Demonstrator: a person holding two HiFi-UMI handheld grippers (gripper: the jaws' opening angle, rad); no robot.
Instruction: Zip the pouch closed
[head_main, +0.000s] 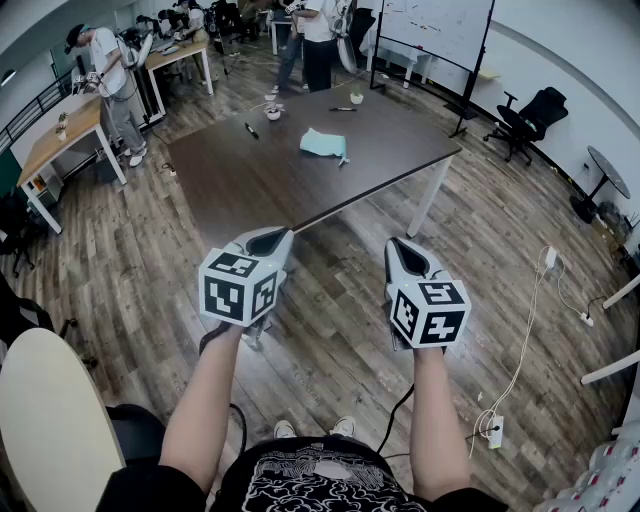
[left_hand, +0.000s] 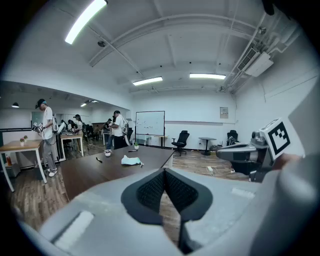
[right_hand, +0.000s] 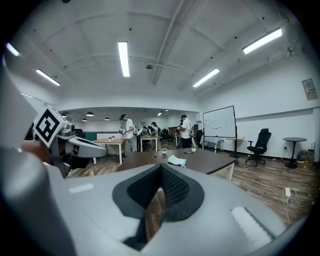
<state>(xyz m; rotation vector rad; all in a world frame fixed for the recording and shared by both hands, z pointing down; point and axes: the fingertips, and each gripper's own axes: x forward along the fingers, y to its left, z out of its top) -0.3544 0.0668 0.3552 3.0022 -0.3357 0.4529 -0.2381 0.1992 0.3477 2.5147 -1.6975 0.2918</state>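
Head view: shows left gripper (head_main: 268, 240) and right gripper (head_main: 405, 250) side by side over the wood floor (head_main: 330, 340), short of the dark table (head_main: 250, 190). Places the pale blue pouch (head_main: 323, 143) flat on that table, well apart from both.

Left gripper view: shows jaws pressed together, pads meeting, nothing pinched. Puts the pouch (left_hand: 131, 160) ahead on the table top.

Right gripper view: shows jaws likewise pressed together on nothing. Puts the pouch (right_hand: 177, 160) ahead, untouched.
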